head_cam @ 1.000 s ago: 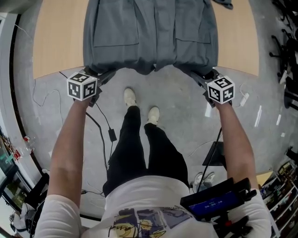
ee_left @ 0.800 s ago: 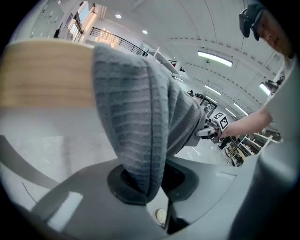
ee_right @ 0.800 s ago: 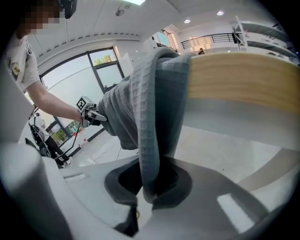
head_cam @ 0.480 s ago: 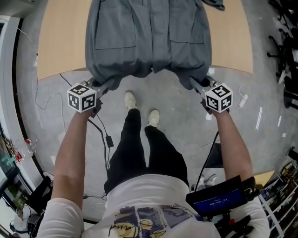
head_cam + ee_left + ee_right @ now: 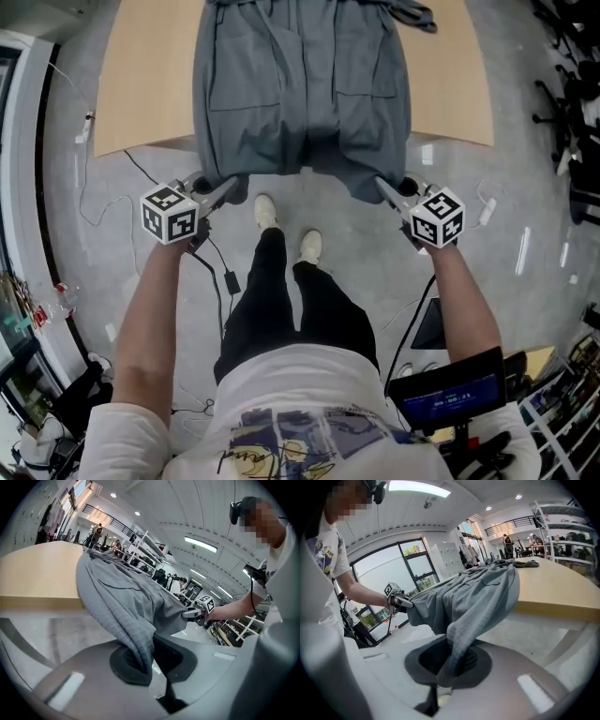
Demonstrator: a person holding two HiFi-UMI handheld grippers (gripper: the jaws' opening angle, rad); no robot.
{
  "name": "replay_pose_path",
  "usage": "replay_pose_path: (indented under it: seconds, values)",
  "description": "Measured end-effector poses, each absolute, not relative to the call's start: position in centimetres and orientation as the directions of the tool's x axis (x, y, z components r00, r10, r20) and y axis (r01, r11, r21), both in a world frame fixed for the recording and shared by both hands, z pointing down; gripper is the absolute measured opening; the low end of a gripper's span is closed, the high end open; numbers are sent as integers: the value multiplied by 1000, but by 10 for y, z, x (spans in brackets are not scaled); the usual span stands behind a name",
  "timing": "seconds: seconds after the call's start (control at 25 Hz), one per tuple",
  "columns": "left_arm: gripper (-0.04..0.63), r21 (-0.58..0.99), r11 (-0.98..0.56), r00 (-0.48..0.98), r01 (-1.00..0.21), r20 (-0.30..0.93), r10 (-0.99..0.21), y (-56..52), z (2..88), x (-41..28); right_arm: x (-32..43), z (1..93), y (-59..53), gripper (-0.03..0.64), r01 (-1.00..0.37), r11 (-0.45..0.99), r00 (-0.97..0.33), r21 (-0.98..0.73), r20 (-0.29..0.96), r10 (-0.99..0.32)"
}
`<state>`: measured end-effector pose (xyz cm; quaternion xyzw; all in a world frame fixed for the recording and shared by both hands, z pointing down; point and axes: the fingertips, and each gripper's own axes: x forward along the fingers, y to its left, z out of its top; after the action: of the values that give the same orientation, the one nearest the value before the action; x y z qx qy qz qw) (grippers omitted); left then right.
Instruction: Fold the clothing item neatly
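Observation:
A grey garment with two chest pockets lies on a light wooden table, and its near hem hangs past the front edge. My left gripper is shut on the hem's left corner. In the left gripper view the cloth runs straight down between the closed jaws. My right gripper is shut on the right corner, and in the right gripper view the fabric is pinched at its jaws. The hem sags between the two grippers, off the table.
I stand on a grey floor with my shoes just below the hem. Black cables trail on the floor at left. A dark sleeve or strap lies at the garment's far right. Shelving lines the right side.
Both grippers have drawn back from the table edge toward me, raising the hem corners with them. More of the garment now hangs off the front edge.

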<state>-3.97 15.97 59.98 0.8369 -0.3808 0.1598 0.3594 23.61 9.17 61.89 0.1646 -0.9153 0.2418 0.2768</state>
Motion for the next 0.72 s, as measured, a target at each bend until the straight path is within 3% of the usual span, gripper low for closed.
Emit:
replay_pose_path:
  seconds: [0.72]
  values:
    - [14, 514, -532, 734, -673, 373, -568, 180, 496, -28, 241, 510, 112, 12, -331, 879, -852, -343, 509, -122]
